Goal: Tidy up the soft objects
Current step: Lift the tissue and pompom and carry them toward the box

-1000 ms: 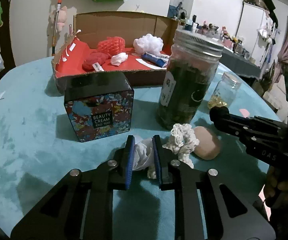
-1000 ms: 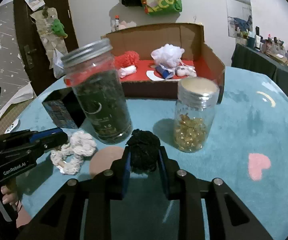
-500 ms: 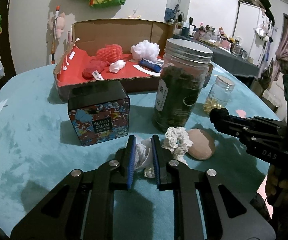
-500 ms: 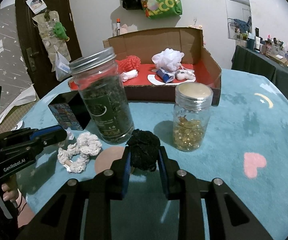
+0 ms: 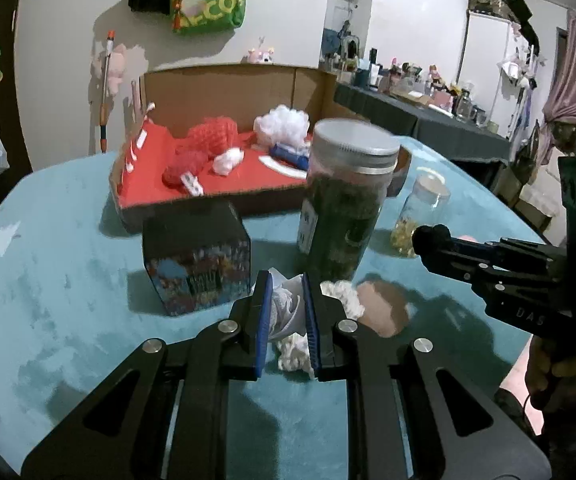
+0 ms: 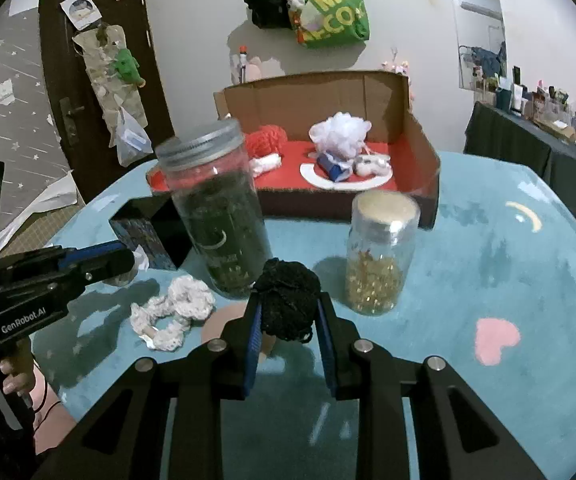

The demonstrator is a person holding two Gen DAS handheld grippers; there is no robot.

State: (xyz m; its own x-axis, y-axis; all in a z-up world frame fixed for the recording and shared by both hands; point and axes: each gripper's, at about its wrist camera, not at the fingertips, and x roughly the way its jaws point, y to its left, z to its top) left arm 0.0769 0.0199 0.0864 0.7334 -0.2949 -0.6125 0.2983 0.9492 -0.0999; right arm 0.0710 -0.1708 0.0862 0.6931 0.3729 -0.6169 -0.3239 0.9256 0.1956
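My left gripper [image 5: 285, 304] is shut on a small white cloth piece [image 5: 283, 308], held above the teal table. A white crocheted scrunchie [image 6: 175, 312] and a beige round puff [image 5: 382, 308] lie on the table below. My right gripper [image 6: 288, 312] is shut on a black knitted ball [image 6: 288, 304], lifted in front of the jars. The open cardboard box [image 6: 424, 176] with a red floor stands behind; it holds red knitted items [image 5: 211, 140], a white mesh pouf [image 6: 340, 132] and other small pieces.
A tall jar of dark green contents [image 6: 219, 216] and a small jar of yellow beads [image 6: 380, 256] stand between the grippers and the box. A dark patterned square tin [image 5: 199, 256] stands left of the tall jar.
Both grippers have risen and drawn back with their loads; the jars and box now sit lower and farther in view. The scrunchie and puff stay on the table.
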